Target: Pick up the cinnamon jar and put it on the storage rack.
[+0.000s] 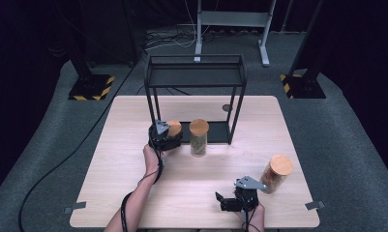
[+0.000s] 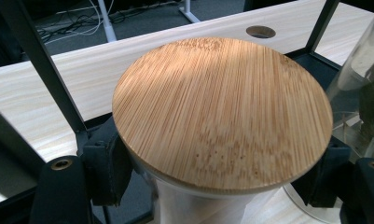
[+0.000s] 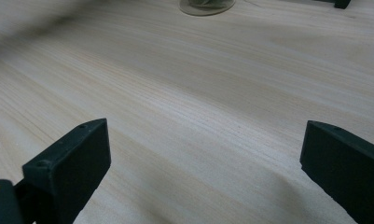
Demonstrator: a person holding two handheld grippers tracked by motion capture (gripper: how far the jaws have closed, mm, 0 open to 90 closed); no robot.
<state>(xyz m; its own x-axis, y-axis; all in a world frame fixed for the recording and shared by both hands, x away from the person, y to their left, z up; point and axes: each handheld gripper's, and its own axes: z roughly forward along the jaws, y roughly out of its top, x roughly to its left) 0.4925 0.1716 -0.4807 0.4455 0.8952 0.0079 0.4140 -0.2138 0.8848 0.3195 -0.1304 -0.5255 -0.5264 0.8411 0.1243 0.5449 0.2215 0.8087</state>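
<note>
Three glass jars with round wooden lids are on the pale wooden table (image 1: 133, 193). One jar (image 1: 173, 128) sits at the front left foot of the black metal rack (image 1: 196, 77), and the left gripper (image 1: 163, 137) is clenched on it: in the left gripper view the two black jaws press against the glass on either side, just under the bamboo lid (image 2: 222, 112). A second jar (image 1: 199, 137) stands upright just beside it, to its right, at the front edge of the rack's lower shelf; its glass wall shows at the right edge of the left gripper view (image 2: 362, 93). The third jar (image 1: 276, 174) stands well apart, near the table's right edge. The right gripper (image 1: 230, 199) rests low near the table's front edge, just left of that third jar, its jaws spread wide with bare wood between them and nothing held (image 3: 203, 154).
</note>
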